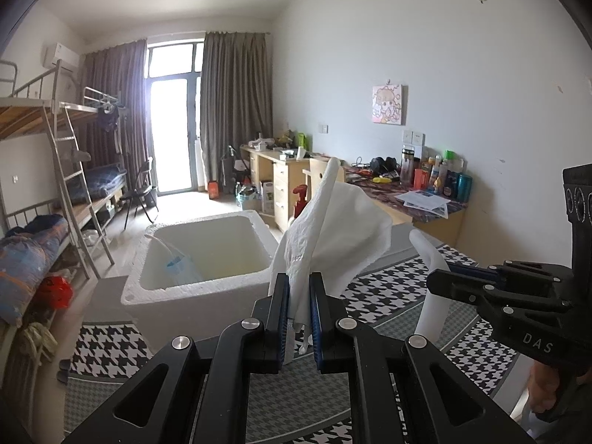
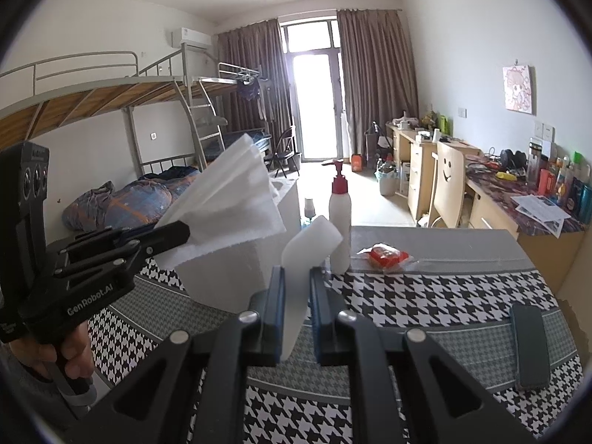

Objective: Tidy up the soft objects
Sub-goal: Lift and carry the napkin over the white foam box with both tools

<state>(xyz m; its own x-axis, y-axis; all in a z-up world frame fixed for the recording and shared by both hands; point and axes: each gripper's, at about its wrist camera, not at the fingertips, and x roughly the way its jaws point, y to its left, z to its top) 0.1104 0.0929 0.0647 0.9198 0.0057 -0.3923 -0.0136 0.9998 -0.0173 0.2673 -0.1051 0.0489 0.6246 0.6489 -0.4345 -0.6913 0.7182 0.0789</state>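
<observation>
My left gripper is shut on a white paper towel and holds it up above the table, just right of a white foam box. The towel also shows in the right wrist view, pinched by the left gripper. My right gripper is shut on a white foam sponge and holds it upright above the table. In the left wrist view the right gripper and the sponge are at the right. A blue-and-white pack lies inside the box.
The table has a houndstooth cloth. On it stand a white pump bottle with a red top, a red packet and a dark phone. Bunk beds are at the left, a cluttered desk along the right wall.
</observation>
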